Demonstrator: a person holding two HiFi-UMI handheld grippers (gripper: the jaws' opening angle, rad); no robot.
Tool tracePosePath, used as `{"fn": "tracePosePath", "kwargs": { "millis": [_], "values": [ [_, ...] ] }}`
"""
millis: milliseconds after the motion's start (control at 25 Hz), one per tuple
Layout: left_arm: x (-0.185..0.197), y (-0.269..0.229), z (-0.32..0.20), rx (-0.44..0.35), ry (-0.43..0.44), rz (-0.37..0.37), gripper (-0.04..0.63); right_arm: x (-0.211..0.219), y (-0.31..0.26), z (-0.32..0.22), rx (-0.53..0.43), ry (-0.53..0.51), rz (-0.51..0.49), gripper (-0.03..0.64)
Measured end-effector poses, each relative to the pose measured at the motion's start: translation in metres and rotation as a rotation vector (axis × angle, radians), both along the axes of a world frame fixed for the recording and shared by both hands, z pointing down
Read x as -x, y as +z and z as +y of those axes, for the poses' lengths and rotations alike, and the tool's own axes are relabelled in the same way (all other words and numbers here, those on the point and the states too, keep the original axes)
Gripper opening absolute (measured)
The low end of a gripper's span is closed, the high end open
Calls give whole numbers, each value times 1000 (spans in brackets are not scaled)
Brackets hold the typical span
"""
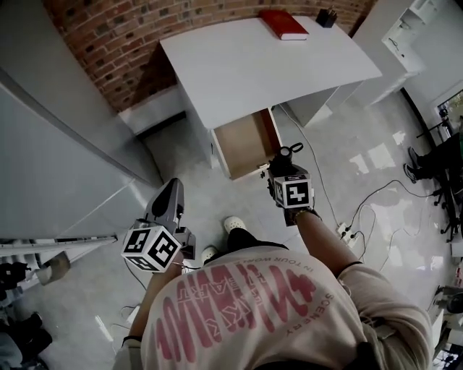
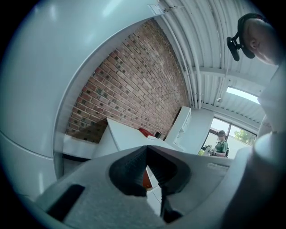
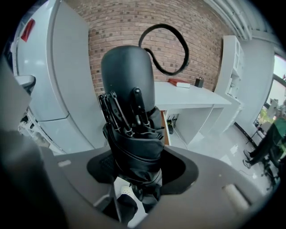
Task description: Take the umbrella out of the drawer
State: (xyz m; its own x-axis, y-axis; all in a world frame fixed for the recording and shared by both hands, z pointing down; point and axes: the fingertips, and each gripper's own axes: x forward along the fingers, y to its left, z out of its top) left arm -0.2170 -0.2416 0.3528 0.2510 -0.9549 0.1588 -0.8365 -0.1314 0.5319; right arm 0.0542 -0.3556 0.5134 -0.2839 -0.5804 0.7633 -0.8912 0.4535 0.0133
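Observation:
A folded black umbrella point(image 3: 129, 89) stands upright between the jaws of my right gripper point(image 3: 138, 165), which is shut on its folded canopy. Its rounded handle and black wrist loop point(image 3: 172, 49) rise above the jaws. In the head view my right gripper point(image 1: 279, 170) holds the umbrella point(image 1: 285, 159) just in front of the open drawer point(image 1: 242, 141), whose brown inside shows nothing in it. My left gripper point(image 1: 172, 191) hangs lower left, away from the desk. Its jaw tips meet in the left gripper view point(image 2: 146, 148) with nothing between them.
The white desk point(image 1: 253, 61) stands against a brick wall and bears a red book point(image 1: 283, 24) and a dark cup point(image 1: 327, 17). White cabinets point(image 1: 58, 152) are at the left. Cables and a power strip point(image 1: 346, 231) lie on the floor at the right.

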Motion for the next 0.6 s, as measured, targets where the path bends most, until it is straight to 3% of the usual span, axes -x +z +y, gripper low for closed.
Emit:
{"fn": "tracePosePath", "kwargs": {
  "millis": [600],
  "values": [
    [-9,-22,13,-61,98,-7,6,14,-58,49,-55,109,-194,245]
  ]
}}
